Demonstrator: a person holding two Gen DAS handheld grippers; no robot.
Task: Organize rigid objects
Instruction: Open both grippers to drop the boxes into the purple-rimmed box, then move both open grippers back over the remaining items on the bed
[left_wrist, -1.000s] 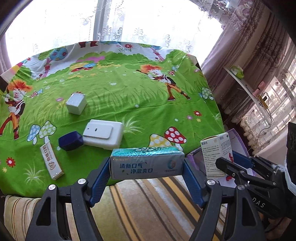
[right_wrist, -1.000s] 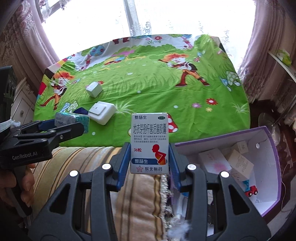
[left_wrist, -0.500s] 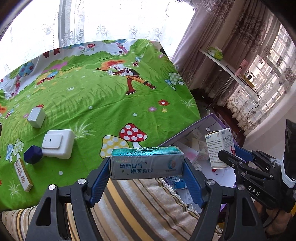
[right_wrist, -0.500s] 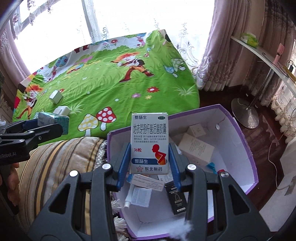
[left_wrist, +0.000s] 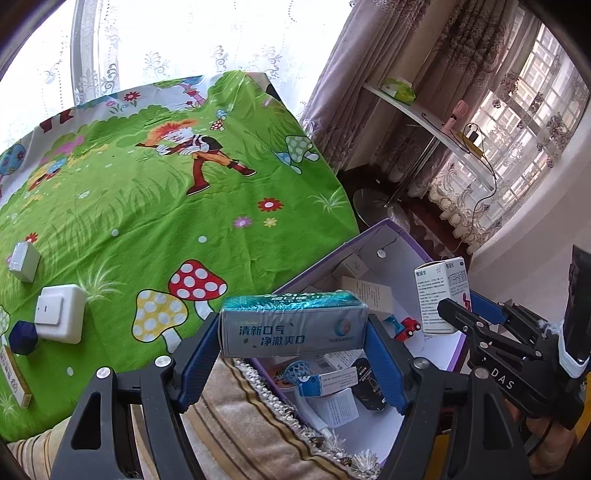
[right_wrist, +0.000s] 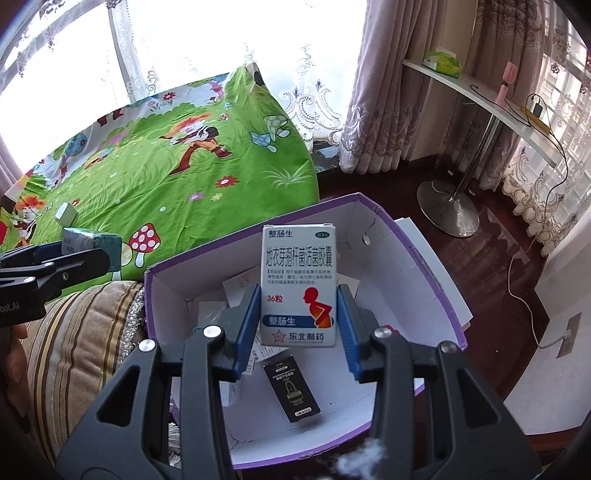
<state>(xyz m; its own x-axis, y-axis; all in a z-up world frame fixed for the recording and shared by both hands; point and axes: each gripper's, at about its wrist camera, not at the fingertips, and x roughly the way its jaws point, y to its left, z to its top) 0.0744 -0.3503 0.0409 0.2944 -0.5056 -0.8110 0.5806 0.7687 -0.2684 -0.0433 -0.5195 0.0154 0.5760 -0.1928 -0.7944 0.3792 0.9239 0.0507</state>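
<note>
Holding now: the left gripper (left_wrist: 293, 328) is clamped end to end on a teal toothpaste carton (left_wrist: 293, 325), centre of the left wrist view; the right gripper (right_wrist: 298, 314) squeezes an upright white medicine box (right_wrist: 298, 286) by its two narrow sides, centre of the right wrist view.
Where the cartons are: both hang in the air over the purple-rimmed storage box (right_wrist: 436, 280), the medicine box above its middle, the toothpaste carton above its near left edge beside the striped cushion (left_wrist: 236, 417).
Weight, by my guess: light thin card, little inside; neither should pull at the pads.
Stiffness: rigid enough to keep shape, yet the walls would likely dent under a hard squeeze. No crushing shows now.
Surface: the toothpaste carton looks wrapped in glossy film, so it may slide; the medicine box looks like plain printed card.
Best hold: short ends or narrow sides, where folded flaps stiffen the card, not the broad printed faces.
Already in the box: a black packet (right_wrist: 291, 387), paper leaflets, a small red toy car (left_wrist: 406, 326), other small cartons; a drop from low would disturb little.
Waiting on the bed: a white switch plate (left_wrist: 61, 317), a dark blue block (left_wrist: 23, 336) touching it, a small white box (left_wrist: 24, 260) further up, all lower left on the green cartoon sheet (left_wrist: 166, 206).
</note>
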